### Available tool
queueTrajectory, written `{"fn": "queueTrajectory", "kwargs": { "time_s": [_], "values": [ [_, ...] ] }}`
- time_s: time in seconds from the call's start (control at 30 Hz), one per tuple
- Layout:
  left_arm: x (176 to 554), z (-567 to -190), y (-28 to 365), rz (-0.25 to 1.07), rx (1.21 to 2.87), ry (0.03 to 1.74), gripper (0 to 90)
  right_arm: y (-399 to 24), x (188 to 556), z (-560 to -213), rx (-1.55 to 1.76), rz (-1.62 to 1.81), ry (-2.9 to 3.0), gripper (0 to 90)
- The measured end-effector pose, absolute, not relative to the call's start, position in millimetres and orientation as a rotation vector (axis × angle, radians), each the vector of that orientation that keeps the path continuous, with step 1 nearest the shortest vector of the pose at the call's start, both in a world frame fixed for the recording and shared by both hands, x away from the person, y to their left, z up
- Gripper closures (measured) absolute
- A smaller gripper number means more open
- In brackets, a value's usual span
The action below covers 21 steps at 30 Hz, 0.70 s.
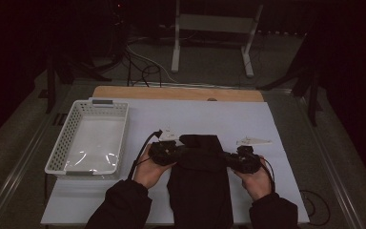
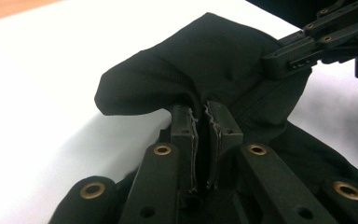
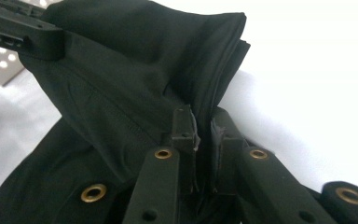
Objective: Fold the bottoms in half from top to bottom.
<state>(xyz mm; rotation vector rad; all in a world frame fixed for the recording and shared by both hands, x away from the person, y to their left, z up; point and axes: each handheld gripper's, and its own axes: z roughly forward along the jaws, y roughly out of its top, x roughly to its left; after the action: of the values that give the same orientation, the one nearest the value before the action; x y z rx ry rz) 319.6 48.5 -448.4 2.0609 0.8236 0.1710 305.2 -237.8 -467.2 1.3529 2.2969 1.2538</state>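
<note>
a: looking at the black cloth point(image 1: 199, 176) on the white table cover point(image 1: 248, 119), how do you think it handles?

b: it seems soft and light, i judge. it folds over itself and hangs between the two claws without keeping any shape. it is not fragile, but it can slide out if only a thin edge is pinched.

a: and the claws, are they grasping it?

b: yes. the left claw point(image 2: 203, 112) is clenched on a fold of the cloth, and the fabric bulges just above its jaws. the right claw point(image 3: 204, 122) is clenched on the opposite side, with several layers of hem squeezed between its pads.

a: so where is the cloth from each claw?

b: it lies between them, its upper part lifted and its lower part resting on the cover toward the person.

a: where is the best place to hold?

b: at the side edges near the seam, where the layers are thicker. the white basket point(image 1: 59, 157) stands well apart, beyond the left claw.
</note>
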Motion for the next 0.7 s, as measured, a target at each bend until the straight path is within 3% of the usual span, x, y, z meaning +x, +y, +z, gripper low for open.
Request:
{"fn": "queueTrajectory", "kwargs": {
  "time_s": [0.7],
  "values": [
    [281,-490,54,0.037,2.113,0.843,81.5,-227,270,-492,1.307,1.099,2.439,82.1]
  ]
}}
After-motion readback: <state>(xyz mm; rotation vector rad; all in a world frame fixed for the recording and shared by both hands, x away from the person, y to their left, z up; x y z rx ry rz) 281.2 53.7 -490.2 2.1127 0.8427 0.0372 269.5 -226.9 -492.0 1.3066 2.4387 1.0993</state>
